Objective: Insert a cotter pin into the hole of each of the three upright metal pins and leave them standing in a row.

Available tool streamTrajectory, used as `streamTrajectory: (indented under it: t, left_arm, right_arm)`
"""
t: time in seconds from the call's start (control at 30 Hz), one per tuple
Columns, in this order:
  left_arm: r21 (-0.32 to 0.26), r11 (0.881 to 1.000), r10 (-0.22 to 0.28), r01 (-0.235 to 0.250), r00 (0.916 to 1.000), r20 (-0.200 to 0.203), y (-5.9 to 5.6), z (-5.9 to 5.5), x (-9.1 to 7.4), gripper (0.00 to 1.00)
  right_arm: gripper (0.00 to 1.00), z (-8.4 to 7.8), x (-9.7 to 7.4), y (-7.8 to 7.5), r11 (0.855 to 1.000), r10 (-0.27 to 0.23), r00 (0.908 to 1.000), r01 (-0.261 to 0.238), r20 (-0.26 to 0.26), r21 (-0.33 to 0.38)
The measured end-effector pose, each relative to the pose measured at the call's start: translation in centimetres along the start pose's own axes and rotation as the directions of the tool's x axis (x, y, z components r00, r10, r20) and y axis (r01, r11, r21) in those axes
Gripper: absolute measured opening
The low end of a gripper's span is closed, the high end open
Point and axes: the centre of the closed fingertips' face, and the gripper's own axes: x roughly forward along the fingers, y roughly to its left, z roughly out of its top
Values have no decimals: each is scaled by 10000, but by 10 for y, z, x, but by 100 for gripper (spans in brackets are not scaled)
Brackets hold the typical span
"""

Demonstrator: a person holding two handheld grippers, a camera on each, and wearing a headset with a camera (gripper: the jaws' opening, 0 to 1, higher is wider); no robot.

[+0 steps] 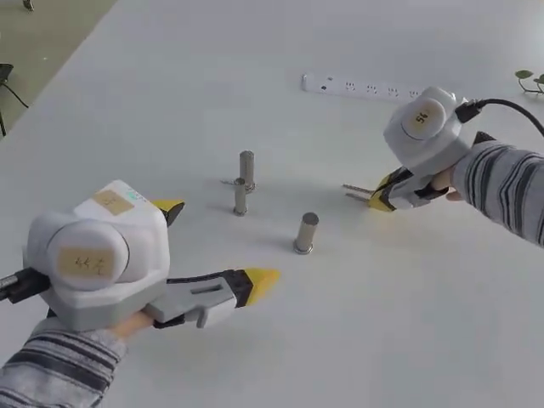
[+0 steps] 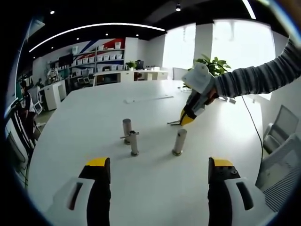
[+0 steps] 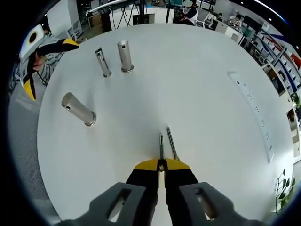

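Right tongs (image 3: 161, 165) pinch 1 cotter pin (image 3: 165, 141) by its head end, 2 thin legs pointing out, beside the 3 upright metal pins (image 1: 306, 232). Left tongs (image 2: 159, 165) gape empty near those pins. Likely light, stiff, slippery wire: hold near the head.

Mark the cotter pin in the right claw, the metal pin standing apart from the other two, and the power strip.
cotter pin (image 3: 161, 146), right gripper view, on one leg.
lone metal pin (image 1: 306, 234), head view, middle of its shaft.
power strip (image 1: 361, 87), head view, middle of its top face.
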Motion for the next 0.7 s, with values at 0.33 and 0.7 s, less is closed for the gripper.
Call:
streamTrajectory:
  t: [0.33,0.7]
  left_arm:
    - [-261,9994,-250,249,9997,-39,-6,0,2,77]
    - [-353,9979,-551,547,9984,-131,-11,1,8,71]
  right_arm:
    - [0,1,-1,7,9978,34,9997,-18,241,-656]
    - [0,8,-13,21,9977,-103,9941,175,1083,-654]
